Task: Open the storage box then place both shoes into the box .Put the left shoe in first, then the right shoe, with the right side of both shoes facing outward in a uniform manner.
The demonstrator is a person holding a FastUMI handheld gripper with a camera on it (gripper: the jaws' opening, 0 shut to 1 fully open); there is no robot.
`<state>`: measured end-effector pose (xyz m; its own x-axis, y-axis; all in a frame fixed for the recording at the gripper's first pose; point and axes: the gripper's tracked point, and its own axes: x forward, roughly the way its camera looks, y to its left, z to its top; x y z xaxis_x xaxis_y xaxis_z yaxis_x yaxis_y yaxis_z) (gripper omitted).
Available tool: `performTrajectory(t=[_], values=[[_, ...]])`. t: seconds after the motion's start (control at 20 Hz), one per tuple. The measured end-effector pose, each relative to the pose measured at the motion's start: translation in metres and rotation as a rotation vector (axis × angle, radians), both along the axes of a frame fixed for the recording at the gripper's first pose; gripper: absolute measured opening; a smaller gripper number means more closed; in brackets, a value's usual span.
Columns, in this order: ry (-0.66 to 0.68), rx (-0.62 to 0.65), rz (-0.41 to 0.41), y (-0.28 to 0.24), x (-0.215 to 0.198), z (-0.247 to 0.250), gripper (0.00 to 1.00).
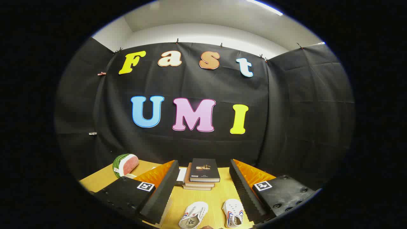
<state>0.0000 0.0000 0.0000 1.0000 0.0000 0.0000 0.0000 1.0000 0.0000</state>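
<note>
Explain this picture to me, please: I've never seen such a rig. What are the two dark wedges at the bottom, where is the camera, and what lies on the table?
The camera rides on a hand-held claw that a person carries; no robot arm is involved. It looks forward along the claw's two fingers, which are the dark wedges you see low in the gripper view. They stand wide apart and hold nothing.

On the wooden table, between the fingers and close to the camera, lie two white shoes with red and blue marks, side by side. Just beyond them is a short stack of books, the top one dark. Off to the left, past the left finger, sits a watermelon slice that looks like a toy. I cannot make out a storage box here. Behind everything hangs the booth's black cloth wall.
</note>
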Motion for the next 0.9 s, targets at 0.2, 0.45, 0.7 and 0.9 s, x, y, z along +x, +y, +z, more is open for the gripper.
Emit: performTrajectory(t=[0.2,0.45,0.7,0.9], values=[[0.017,0.0,0.014,0.001,0.007,-0.006,0.97],[0.054,0.018,0.018,0.0,0.014,-0.018,0.97],[0.067,0.017,0.031,0.002,0.02,-0.024,0.97],[0.08,0.025,0.051,0.006,0.024,-0.029,0.97]])
